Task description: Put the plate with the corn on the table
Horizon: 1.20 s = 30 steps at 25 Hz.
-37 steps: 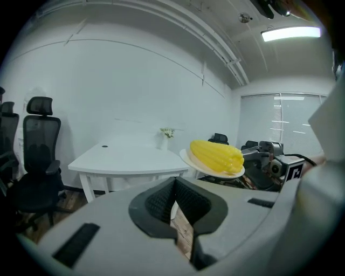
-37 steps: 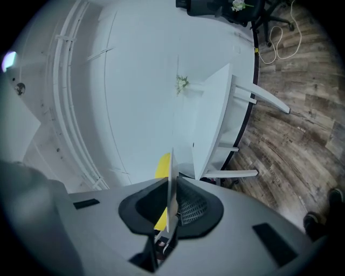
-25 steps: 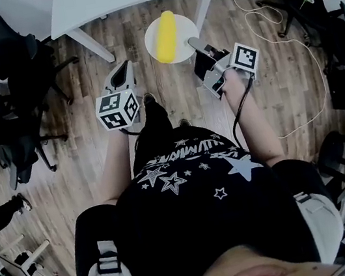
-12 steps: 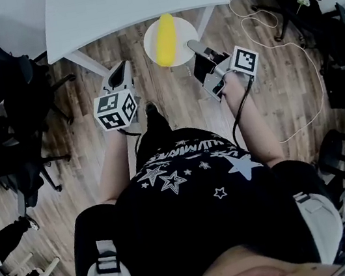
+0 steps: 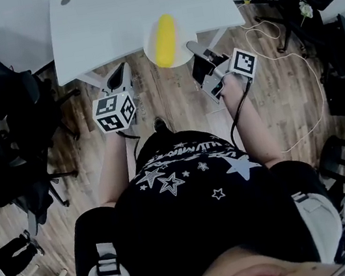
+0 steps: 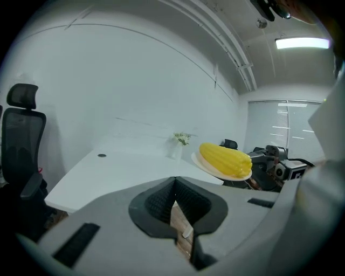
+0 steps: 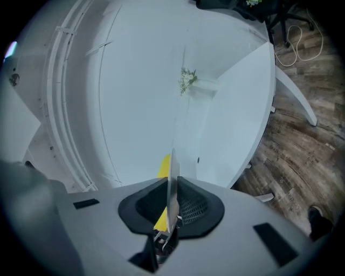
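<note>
Carrying the white plate (image 5: pixel 186 32) with the corn cob (image 5: pixel 165 39), rim pinched in the right gripper (image 5: pixel 193 49), above the white table's (image 5: pixel 117 11) near edge; left gripper (image 5: pixel 122 71) pressed together, empty. Next, probably: lowering level, then releasing.

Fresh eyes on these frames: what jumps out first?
The bright yellow corn cob stands out, lying on a round white plate at top centre of the head view, by the near edge of the white table. The right tool clamps the plate's rim and holds it up. The left tool is shut and empty, off to the left above the wooden floor.
</note>
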Tool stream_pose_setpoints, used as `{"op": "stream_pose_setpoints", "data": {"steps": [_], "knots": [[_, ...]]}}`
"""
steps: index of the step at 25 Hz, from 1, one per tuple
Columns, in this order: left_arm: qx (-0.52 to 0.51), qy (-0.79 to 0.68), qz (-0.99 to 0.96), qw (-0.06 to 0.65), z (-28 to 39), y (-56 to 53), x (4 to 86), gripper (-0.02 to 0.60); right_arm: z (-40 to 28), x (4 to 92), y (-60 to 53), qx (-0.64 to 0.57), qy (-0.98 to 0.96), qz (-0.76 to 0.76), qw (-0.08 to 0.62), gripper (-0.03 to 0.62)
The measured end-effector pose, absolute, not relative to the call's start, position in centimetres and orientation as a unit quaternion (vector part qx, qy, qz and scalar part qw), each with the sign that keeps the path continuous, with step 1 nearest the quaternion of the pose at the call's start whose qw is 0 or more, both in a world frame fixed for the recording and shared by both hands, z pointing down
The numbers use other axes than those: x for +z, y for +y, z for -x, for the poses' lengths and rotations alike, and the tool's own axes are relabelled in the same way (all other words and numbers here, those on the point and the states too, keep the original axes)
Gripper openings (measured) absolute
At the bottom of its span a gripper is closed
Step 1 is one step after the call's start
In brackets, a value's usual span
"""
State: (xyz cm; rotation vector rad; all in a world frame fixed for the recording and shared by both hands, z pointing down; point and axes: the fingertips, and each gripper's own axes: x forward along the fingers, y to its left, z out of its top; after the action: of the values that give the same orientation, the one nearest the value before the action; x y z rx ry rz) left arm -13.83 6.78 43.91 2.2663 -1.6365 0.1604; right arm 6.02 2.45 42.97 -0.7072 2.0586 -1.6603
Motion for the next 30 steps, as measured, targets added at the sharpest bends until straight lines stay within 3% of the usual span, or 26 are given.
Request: {"op": "stream_pose_setpoints", "data": {"steps": [12,30], "knots": [[0.045,-0.564,-0.807,0.167,21.3,0.9,43.7,0.008,1.3,43.0,-3.4,-0.597,0.722,0.265,0.227,0.04],[0.047,-0.582,-0.792,0.178,23.5,-6.4,45.3,0.008,3.7,45.4,-13.2,-0.613,0.718,0.254,0.209,0.038]]}}
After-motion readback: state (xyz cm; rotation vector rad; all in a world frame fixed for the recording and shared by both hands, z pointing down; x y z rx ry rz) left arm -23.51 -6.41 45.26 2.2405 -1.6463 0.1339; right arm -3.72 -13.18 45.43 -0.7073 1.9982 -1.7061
